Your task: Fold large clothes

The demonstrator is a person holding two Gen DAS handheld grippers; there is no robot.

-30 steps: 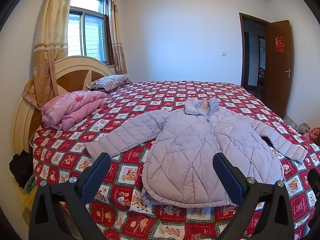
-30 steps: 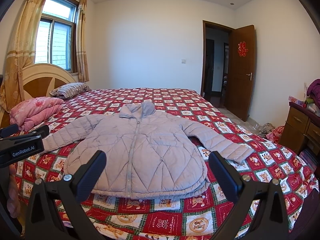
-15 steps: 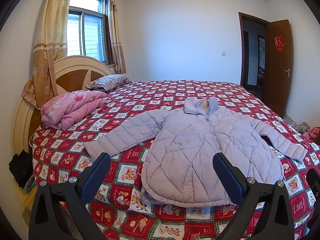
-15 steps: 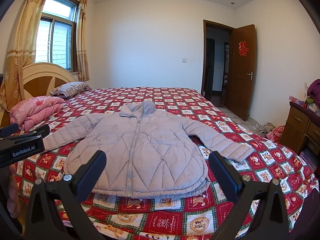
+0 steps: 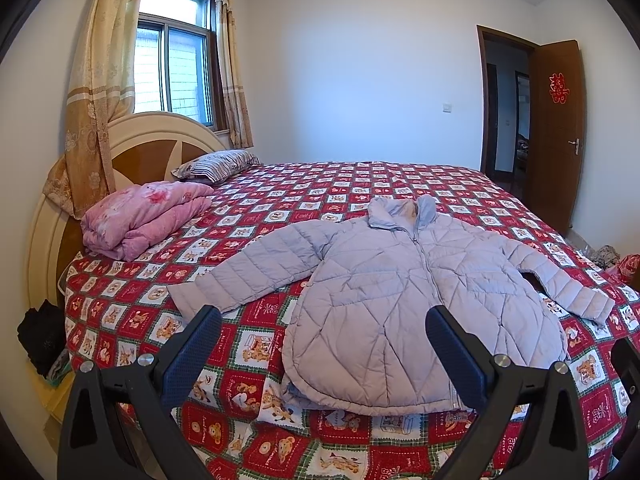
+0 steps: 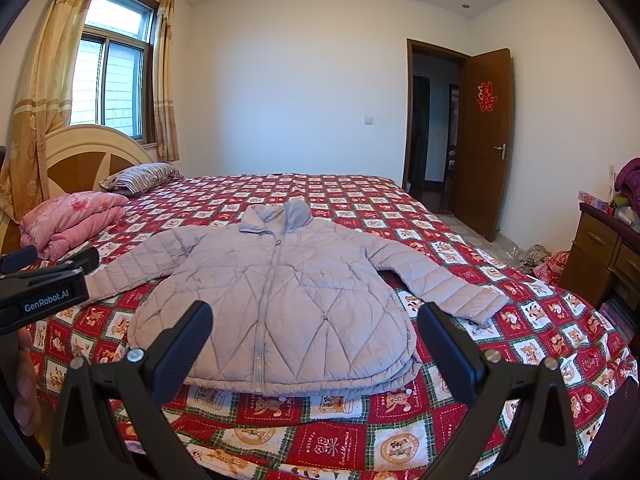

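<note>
A lavender quilted puffer jacket lies flat and zipped on the bed, front up, both sleeves spread out, collar toward the far side. It also shows in the right wrist view. My left gripper is open and empty, held above the near bed edge in front of the jacket's hem. My right gripper is open and empty, also just short of the hem. The left gripper's body shows at the left edge of the right wrist view.
The bed has a red checked quilt. A folded pink blanket and a striped pillow lie by the headboard. A wooden dresser stands right of the bed. The door is open.
Both views have shifted very slightly; the jacket lies as before and both grippers stay open.
</note>
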